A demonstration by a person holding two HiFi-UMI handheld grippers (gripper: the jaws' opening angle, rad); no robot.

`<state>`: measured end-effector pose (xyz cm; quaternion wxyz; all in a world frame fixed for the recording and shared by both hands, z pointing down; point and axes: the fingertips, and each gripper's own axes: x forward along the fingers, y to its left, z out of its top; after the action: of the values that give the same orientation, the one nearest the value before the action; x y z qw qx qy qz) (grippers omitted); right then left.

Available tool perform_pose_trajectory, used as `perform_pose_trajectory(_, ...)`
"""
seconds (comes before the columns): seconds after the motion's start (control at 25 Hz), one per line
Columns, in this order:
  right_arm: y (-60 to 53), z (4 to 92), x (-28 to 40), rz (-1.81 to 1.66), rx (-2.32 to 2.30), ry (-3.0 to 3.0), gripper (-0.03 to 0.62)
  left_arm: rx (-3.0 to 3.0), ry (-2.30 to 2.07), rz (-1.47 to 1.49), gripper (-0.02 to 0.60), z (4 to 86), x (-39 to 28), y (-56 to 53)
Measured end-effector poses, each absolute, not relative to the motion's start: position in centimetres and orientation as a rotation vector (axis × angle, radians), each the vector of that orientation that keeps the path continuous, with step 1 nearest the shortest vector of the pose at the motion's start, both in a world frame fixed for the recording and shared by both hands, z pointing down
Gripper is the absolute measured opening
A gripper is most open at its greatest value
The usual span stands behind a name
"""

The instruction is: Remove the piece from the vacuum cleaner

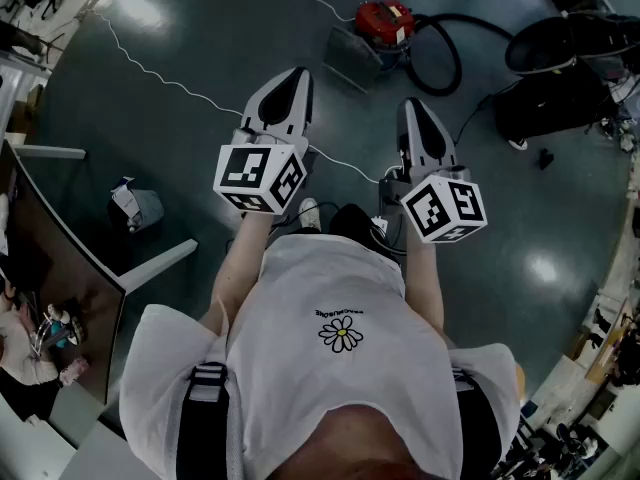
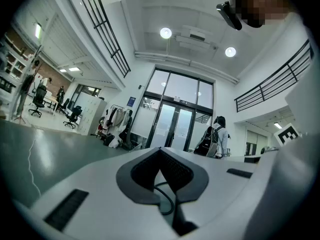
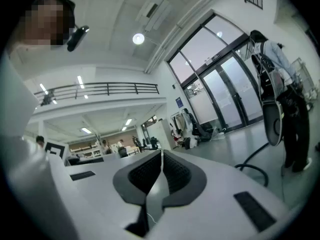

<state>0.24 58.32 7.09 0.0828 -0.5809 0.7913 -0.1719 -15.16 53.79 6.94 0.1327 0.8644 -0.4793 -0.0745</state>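
The red vacuum cleaner [image 1: 385,22] sits on the dark floor ahead of me, with a black hose [image 1: 443,56] looping to its right and a grey boxy part [image 1: 350,58] against its left side. My left gripper [image 1: 296,76] is held at waist height, well short of the vacuum, its jaws shut with nothing between them [image 2: 161,150]. My right gripper [image 1: 415,105] is level with it to the right, also shut and empty [image 3: 161,153]. Both point outward, apart from the vacuum. In the gripper views the vacuum is not visible.
A thin white cable [image 1: 170,83] runs across the floor toward the vacuum. A dark screen [image 1: 50,268] stands at the left, with a small grey bag [image 1: 135,206] near it. Black bags and a chair [image 1: 560,78] crowd the right. A person with a backpack [image 3: 277,79] stands near the glass doors.
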Motion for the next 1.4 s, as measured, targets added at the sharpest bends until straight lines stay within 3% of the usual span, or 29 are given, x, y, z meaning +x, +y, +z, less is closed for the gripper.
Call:
perform_pose_trajectory(0.04,57.6,7.4,0.5,-0.513,-1.762,2.365,0.020,2.497,-1.396,-0.214,0.005,7.1,-15.3,52.9)
perform_pose_trajectory(0.4,48.9,10.3,4.0,-0.546,-1.821,2.352,0.014,2.461,-1.405,-0.146,0.005,10.2,-12.9,44.9)
perform_pose_trajectory(1.04,20.1,11.3,12.6,-0.473,-1.821,2.622,0.014,2.364,-1.492,-0.196,0.005,9.8,-5.2,18.9)
perform_pose_trajectory(1.4,14.1,13.8,13.7,-0.502,-1.860,2.699,0.014,2.270,-1.503,-0.213,0.005,13.3,-6.3,12.8)
